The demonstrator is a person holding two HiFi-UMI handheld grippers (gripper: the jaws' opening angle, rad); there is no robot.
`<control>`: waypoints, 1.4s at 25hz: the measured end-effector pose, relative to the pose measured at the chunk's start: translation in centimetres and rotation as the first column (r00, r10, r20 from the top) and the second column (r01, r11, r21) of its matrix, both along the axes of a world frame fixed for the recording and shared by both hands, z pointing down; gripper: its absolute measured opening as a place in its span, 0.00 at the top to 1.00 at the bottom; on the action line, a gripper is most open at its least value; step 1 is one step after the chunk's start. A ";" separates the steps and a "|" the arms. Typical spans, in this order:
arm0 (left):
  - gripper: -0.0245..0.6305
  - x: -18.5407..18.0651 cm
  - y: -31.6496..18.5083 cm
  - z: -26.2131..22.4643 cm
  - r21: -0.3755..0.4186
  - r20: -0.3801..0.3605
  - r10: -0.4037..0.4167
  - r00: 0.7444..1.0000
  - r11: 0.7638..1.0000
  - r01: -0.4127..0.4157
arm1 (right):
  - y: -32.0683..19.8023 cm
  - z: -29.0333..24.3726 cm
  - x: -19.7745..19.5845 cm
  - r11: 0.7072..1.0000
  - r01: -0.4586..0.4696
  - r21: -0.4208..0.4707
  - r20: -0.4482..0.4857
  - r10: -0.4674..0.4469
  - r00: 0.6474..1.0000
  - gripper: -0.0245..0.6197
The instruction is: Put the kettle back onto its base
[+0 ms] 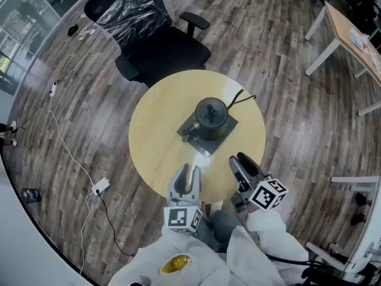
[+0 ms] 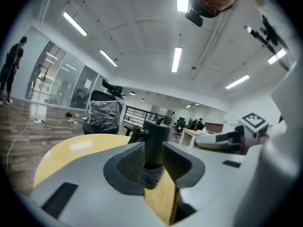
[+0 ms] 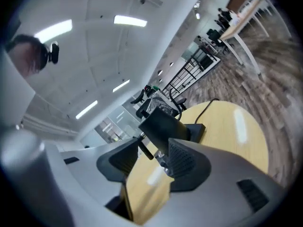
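Left hand-held gripper spread, empty, right hand-held gripper likewise, lidded kettle on base, table.

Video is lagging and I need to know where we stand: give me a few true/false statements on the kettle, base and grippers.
1. The kettle sits on its base. True.
2. The left gripper grips the kettle. False: its jaws are apart and empty, short of the kettle.
3. The right gripper is open. True.
4. The base lies on the floor. False: it is on the table.
5. A cable runs off from the base. True.
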State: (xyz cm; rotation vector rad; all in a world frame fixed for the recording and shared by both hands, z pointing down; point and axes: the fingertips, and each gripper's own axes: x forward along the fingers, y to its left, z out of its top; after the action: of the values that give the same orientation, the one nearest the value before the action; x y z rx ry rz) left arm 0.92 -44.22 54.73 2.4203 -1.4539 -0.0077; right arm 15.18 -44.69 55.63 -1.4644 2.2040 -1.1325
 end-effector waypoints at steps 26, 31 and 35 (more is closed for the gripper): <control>0.96 -1.4 13.2 -10.1 -0.092 -0.081 0.229 0.970 0.967 -0.236 | 13.7 -10.6 -7.7 0.957 0.122 0.263 -0.601 0.063 0.797 0.95; 0.96 -0.6 12.8 -10.6 -0.077 -0.086 0.240 0.967 0.966 -0.246 | 13.5 -11.0 -7.0 0.955 0.117 0.272 -0.608 0.076 0.790 0.95; 0.96 0.3 12.8 -10.8 -0.071 -0.086 0.245 0.966 0.965 -0.251 | 13.5 -11.5 -6.4 0.951 0.120 0.285 -0.609 0.083 0.789 0.95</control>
State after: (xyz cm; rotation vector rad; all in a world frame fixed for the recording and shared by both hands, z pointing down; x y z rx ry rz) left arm 1.18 -31.38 43.95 2.4884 -1.0889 0.0152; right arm 8.79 -31.23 44.12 -1.8456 2.6494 -0.2676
